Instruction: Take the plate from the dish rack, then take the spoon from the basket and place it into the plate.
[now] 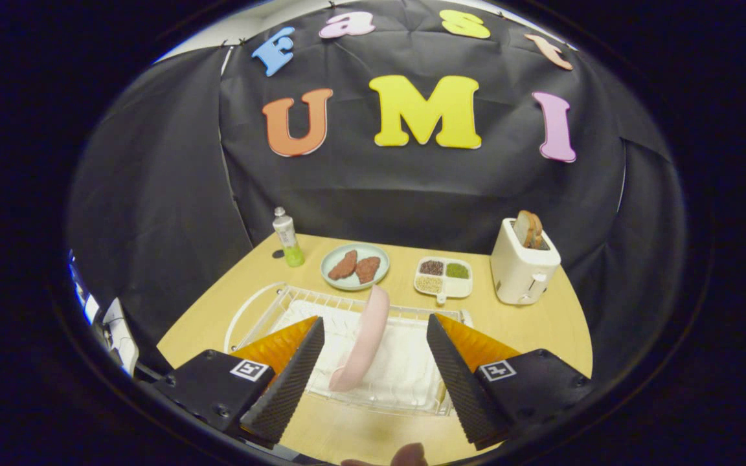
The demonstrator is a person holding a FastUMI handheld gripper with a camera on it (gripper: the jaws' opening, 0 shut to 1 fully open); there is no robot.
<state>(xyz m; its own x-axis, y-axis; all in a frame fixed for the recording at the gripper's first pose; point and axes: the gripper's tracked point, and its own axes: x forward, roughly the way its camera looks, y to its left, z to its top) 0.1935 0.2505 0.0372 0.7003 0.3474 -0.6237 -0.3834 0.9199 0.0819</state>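
A pink plate (366, 340) stands on edge in the white wire dish rack (295, 299) on the wooden table. My gripper (376, 333) hovers over the rack, open, with the plate in the gap between its two fingers and neither finger touching it. The left finger (295, 378) and right finger (454, 375) flank the plate's lower half. A white cloth lines the rack under the plate.
Beyond the rack lie a pale green plate with two brown patties (355, 265), a white divided tray of grains (444, 277), a white toaster with bread (523, 266) and a small green-bottomed bottle (287, 238). A person's fingertip (408, 455) pokes in beneath the fingers.
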